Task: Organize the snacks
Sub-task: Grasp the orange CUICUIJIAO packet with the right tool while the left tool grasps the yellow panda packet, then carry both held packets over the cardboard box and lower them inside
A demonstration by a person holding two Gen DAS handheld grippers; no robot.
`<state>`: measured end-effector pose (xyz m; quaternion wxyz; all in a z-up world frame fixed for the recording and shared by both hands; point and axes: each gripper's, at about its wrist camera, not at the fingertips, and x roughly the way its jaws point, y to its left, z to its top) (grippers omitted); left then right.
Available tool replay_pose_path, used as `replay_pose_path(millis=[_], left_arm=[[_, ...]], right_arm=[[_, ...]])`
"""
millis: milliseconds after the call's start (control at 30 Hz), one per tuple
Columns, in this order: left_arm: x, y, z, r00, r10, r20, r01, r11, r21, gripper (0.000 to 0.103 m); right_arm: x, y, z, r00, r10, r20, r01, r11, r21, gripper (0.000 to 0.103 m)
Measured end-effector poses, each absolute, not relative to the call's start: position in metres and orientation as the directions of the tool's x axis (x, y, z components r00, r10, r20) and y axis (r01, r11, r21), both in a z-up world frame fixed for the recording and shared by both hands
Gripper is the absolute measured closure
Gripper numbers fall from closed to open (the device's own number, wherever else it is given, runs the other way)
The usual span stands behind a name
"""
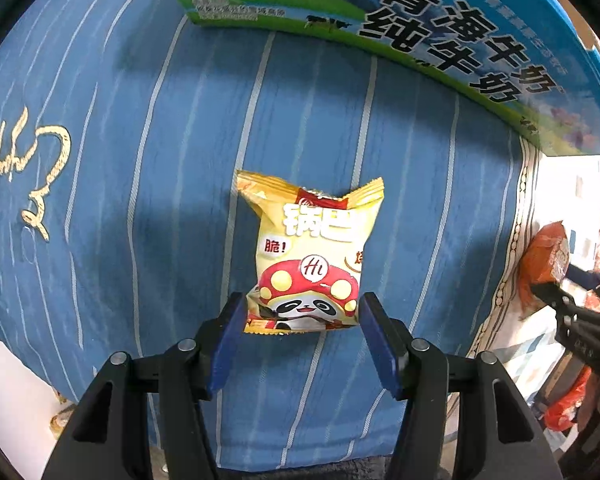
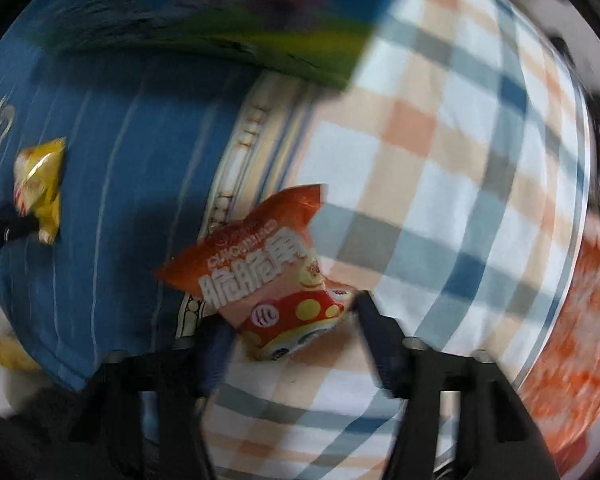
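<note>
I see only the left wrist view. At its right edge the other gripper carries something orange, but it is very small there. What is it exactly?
Observer: An orange foil snack packet with white lettering and a red, yellow-spotted cap printed low on it, held between the fingers of the right gripper.
Operator: What lies under it?
Observer: A checked cloth in white, peach and blue, which borders the blue striped cloth.
Operator: Is that view sharp?
Observer: No, the right wrist view is blurred, so the packet's small print is unreadable.
</note>
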<state>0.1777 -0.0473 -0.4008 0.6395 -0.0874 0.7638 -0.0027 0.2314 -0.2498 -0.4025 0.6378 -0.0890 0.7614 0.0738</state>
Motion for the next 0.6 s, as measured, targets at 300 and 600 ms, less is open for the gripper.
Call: replay_pose_path(millis=[300,600], left_arm=[[0.191,-0.019,-0.424,-0.195,-0.213,-0.957,-0.222,0.960,-0.168,0.047],[0.194,-0.029,-0.420,-0.154,-0.143,-0.978,-0.169,0.979,-0.117,0.056]], right_arm=[[0.247,-0.287,-0.409,-0.250,0.185,-0.950,0.142,0.978,0.154,0.043],[0.245,-0.287,-0.398,-0.225,0.113,-0.968,0.184,0.980,0.072,0.050]])
